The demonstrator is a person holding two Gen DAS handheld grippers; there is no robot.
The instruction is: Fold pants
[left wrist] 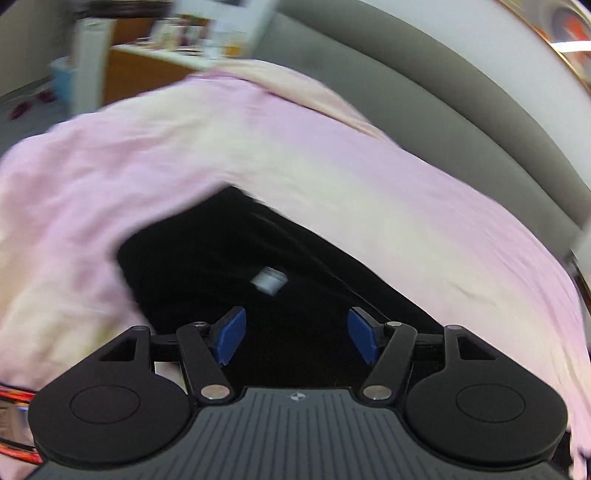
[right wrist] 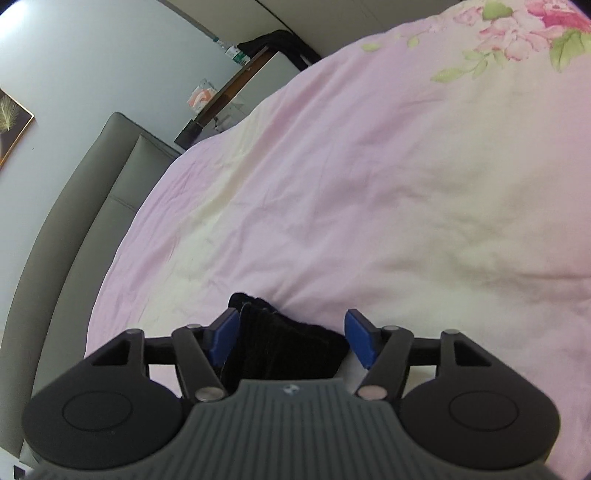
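Note:
Black pants (left wrist: 236, 258) lie on a pink bed cover (left wrist: 332, 158), with a small white label (left wrist: 269, 280) showing on the fabric. My left gripper (left wrist: 293, 338) hovers over the pants, its blue pads (left wrist: 231, 334) wide apart and empty; the view is blurred by motion. In the right wrist view a bunched end of the black pants (right wrist: 284, 343) sits between the blue pads (right wrist: 358, 338) of my right gripper (right wrist: 291, 338), which is open. The fabric touches the left pad; the right pad stands clear of it.
A grey padded headboard (left wrist: 424, 92) runs along the bed's edge, also in the right wrist view (right wrist: 74, 206). A wooden bedside unit (right wrist: 236, 92) with small items stands beyond the bed. A floral-print pillow (right wrist: 524, 33) lies at the far right. The pink cover (right wrist: 369, 184) spreads ahead.

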